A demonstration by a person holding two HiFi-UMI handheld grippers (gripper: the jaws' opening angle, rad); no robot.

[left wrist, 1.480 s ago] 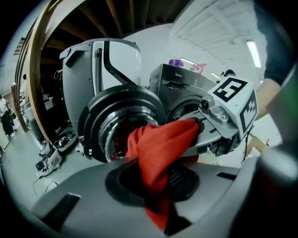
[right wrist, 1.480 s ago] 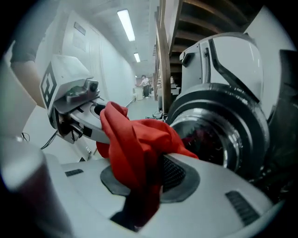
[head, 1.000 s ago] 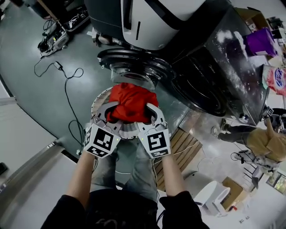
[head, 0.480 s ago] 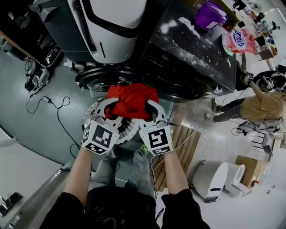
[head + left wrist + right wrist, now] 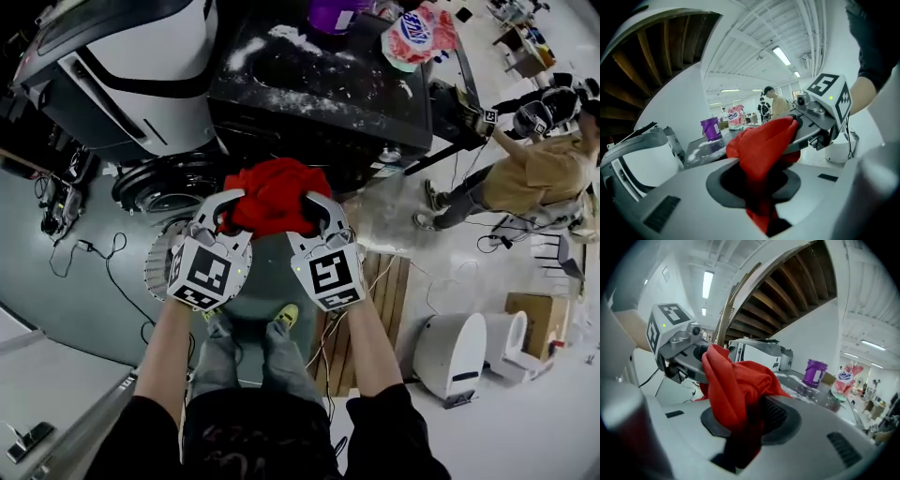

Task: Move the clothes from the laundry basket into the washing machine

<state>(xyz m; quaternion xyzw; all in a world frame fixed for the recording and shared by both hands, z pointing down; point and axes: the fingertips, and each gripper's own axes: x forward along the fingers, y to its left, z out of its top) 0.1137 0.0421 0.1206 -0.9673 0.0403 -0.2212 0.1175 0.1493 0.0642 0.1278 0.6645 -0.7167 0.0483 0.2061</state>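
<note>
If either one lets go a little, the soft red cloth bundle (image 5: 277,195) could slip and drop onto the grey-green floor (image 5: 75,309), because it hangs in the air with nothing under it. The left tongs (image 5: 228,208) and the right tongs (image 5: 314,208) each pinch one side of it. A loose end could also catch on the round dark door (image 5: 161,183) of the white and black washing machine (image 5: 122,66). The round white laundry basket (image 5: 155,267) sits low beside black cables (image 5: 89,251). A person in a tan shirt (image 5: 534,173) stands well apart.
</note>
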